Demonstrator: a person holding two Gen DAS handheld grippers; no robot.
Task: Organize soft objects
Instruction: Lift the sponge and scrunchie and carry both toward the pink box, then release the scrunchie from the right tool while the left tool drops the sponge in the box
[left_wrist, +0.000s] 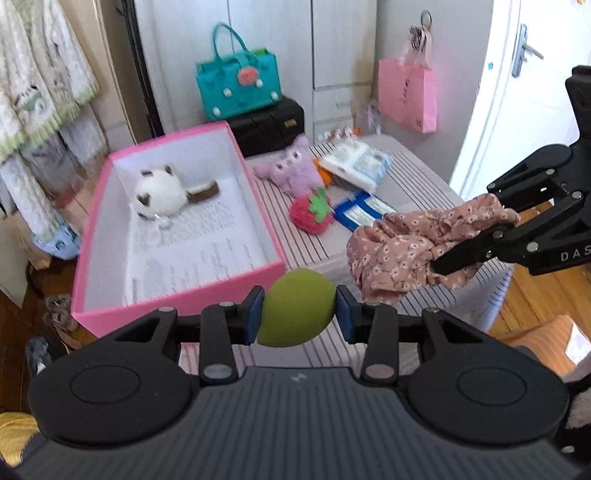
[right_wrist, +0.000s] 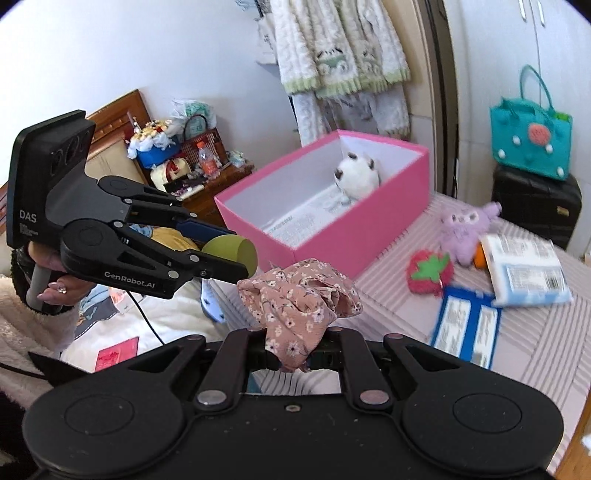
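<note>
My left gripper (left_wrist: 298, 309) is shut on a green egg-shaped sponge (left_wrist: 295, 308), held in the air just before the near edge of the open pink box (left_wrist: 177, 295); it also shows in the right wrist view (right_wrist: 236, 258). My right gripper (right_wrist: 295, 345) is shut on a pink floral scrunchie (right_wrist: 299, 299), which hangs in the air to the right of the box (right_wrist: 321, 236). A white plush cat (left_wrist: 160, 194) lies inside the box. A purple plush (left_wrist: 291, 168) and a red strawberry plush (left_wrist: 312, 212) lie on the striped surface (left_wrist: 306, 251).
Tissue packs (left_wrist: 356, 162) and a blue card pack (left_wrist: 360, 214) lie beyond the plushes. A teal felt bag (left_wrist: 238, 86) stands on a black case (left_wrist: 269, 125) at the back. A pink paper bag (left_wrist: 408, 92) hangs on the wall. Robes (right_wrist: 340, 55) hang left of the box.
</note>
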